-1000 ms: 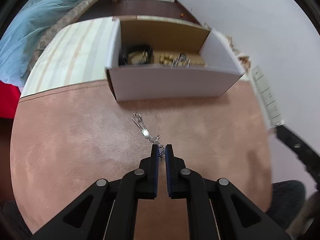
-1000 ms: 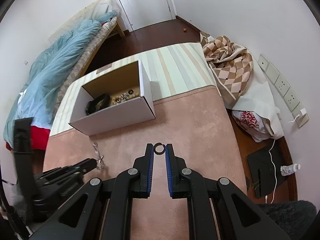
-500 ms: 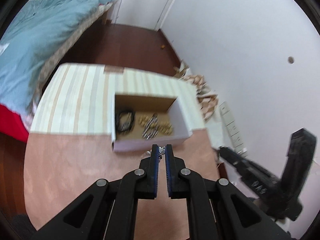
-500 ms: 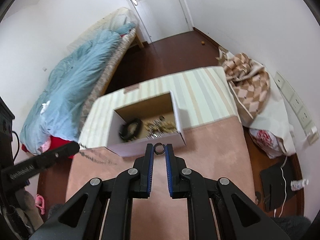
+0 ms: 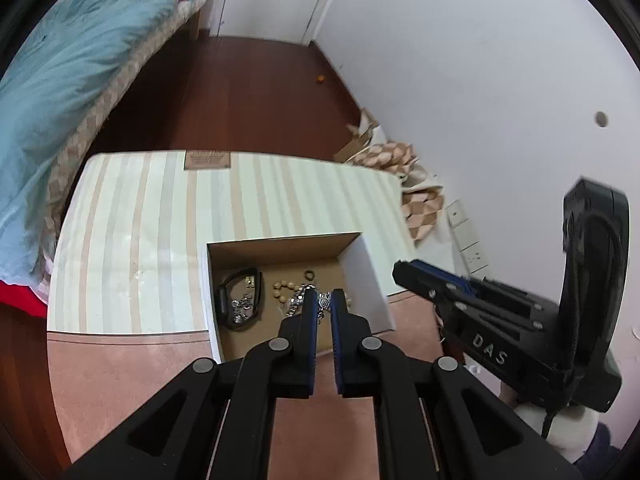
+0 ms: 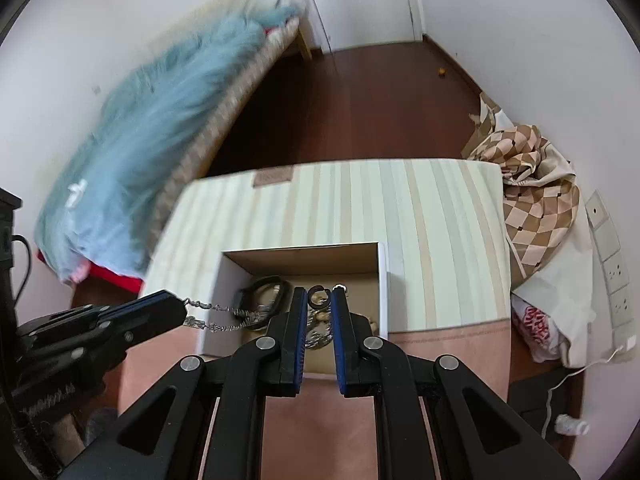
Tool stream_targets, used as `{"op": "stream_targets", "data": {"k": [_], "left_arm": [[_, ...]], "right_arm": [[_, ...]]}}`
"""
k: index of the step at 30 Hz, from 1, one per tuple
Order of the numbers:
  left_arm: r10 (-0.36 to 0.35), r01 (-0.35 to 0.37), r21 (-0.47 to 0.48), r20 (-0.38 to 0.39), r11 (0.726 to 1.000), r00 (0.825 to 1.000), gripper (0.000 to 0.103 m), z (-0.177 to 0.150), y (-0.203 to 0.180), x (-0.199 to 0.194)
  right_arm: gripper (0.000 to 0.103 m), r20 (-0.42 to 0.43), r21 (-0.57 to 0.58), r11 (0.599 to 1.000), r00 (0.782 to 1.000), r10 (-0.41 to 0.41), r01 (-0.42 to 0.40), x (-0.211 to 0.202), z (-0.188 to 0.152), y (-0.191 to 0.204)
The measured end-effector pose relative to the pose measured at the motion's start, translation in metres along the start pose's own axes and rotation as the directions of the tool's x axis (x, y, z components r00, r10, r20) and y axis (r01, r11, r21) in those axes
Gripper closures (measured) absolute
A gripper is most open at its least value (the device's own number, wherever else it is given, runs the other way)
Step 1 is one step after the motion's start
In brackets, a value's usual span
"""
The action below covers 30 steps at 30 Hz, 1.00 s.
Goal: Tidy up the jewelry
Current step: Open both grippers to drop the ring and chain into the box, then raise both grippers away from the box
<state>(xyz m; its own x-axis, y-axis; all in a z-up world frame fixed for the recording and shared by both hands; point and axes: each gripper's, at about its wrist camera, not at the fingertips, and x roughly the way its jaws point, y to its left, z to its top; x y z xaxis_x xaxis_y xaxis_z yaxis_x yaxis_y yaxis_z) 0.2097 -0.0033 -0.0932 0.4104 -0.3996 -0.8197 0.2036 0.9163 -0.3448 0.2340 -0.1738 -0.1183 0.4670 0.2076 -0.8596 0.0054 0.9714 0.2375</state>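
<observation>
An open white cardboard box (image 5: pixel 376 280) (image 6: pixel 383 280) stands on the pink mat and holds a black bracelet (image 5: pixel 224 300), wooden beads (image 5: pixel 280 290) and a small ring (image 5: pixel 308 274). My left gripper (image 5: pixel 324 296) is shut on a silver chain (image 6: pixel 216 316), which hangs from its tips into the box; in the right wrist view it (image 6: pixel 186 310) comes in from the left. My right gripper (image 6: pixel 319 293) is shut on a dark ring (image 6: pixel 318 295) just above the box; it shows at the right in the left wrist view (image 5: pixel 396 270).
The box stands at the seam between the pink mat (image 5: pixel 120 372) and a striped cushion (image 5: pixel 160 220). A bed with a blue duvet (image 6: pixel 140 152) lies to the left. Checked fabric (image 6: pixel 528 184) and wall sockets (image 6: pixel 612 272) are at the right, dark wood floor behind.
Both grippers have risen and moved forward over the box. The chain has been lifted off the pink mat and now hangs into the box. The ring stays held.
</observation>
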Motion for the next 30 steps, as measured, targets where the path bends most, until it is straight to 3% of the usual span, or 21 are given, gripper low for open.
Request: {"op": "stream_targets", "data": {"k": [5, 10, 11, 12, 13, 14, 16, 20, 21, 23, 27, 30], "left_arm": [[0.072, -0.074, -0.037, -0.051, 0.997, 0.996, 0.097, 0.010, 0.010, 0.022], [0.186, -0.188, -0.030, -0.056, 0.982, 0.981, 0.093, 0.016, 0.019, 0.027], [0.212, -0.213, -0.031, -0.052, 0.976, 0.976, 0.092, 0.016, 0.022, 0.026], [0.238, -0.240, -0.034, -0.051, 0.970, 0.970, 0.089, 0.016, 0.025, 0.026], [0.267, -0.269, -0.039, -0.051, 0.962, 0.962, 0.075, 0.017, 0.028, 0.025], [0.292, -0.294, -0.043, -0.044, 0.955, 0.955, 0.051, 0.016, 0.032, 0.023], [0.315, -0.316, -0.061, -0.024, 0.947, 0.949, 0.027, 0.012, 0.037, 0.018], [0.364, -0.364, -0.068, -0.013, 0.929, 0.931, 0.026, 0.004, 0.043, 0.011], [0.374, -0.374, -0.067, -0.014, 0.925, 0.927, 0.025, 0.002, 0.043, 0.010], [0.395, -0.395, -0.068, -0.017, 0.916, 0.918, 0.011, -0.005, 0.045, 0.008], [0.436, -0.437, -0.066, -0.022, 0.897, 0.900, 0.004, -0.019, 0.045, 0.007], [0.446, -0.446, -0.071, -0.022, 0.892, 0.895, 0.000, -0.028, 0.044, 0.007]], "right_arm": [[0.090, -0.103, -0.035, 0.999, 0.994, -0.033, 0.029, 0.038, 0.017, -0.002], [0.089, -0.143, -0.048, 0.997, 0.987, -0.071, 0.064, 0.055, 0.026, -0.003], [0.085, -0.141, -0.052, 0.996, 0.986, -0.085, 0.078, 0.055, 0.027, -0.003], [0.071, -0.140, -0.053, 0.995, 0.986, -0.090, 0.084, 0.055, 0.026, -0.003], [0.062, -0.135, -0.052, 0.994, 0.986, -0.098, 0.092, 0.054, 0.026, -0.004], [0.049, -0.130, -0.049, 0.993, 0.985, -0.110, 0.104, 0.052, 0.026, -0.005], [0.047, -0.128, -0.044, 0.994, 0.986, -0.102, 0.098, 0.050, 0.026, -0.005], [0.044, -0.114, -0.034, 0.991, 0.984, -0.134, 0.131, 0.040, 0.024, -0.009], [0.033, -0.113, -0.032, 0.989, 0.983, -0.145, 0.142, 0.038, 0.022, -0.009], [0.017, -0.105, -0.030, 0.986, 0.980, -0.167, 0.164, 0.032, 0.017, -0.010], [0.003, -0.102, -0.038, 0.976, 0.970, -0.219, 0.216, 0.023, -0.003, -0.011], [0.001, -0.104, -0.036, 0.968, 0.963, -0.250, 0.247, 0.020, -0.019, -0.013]]}}
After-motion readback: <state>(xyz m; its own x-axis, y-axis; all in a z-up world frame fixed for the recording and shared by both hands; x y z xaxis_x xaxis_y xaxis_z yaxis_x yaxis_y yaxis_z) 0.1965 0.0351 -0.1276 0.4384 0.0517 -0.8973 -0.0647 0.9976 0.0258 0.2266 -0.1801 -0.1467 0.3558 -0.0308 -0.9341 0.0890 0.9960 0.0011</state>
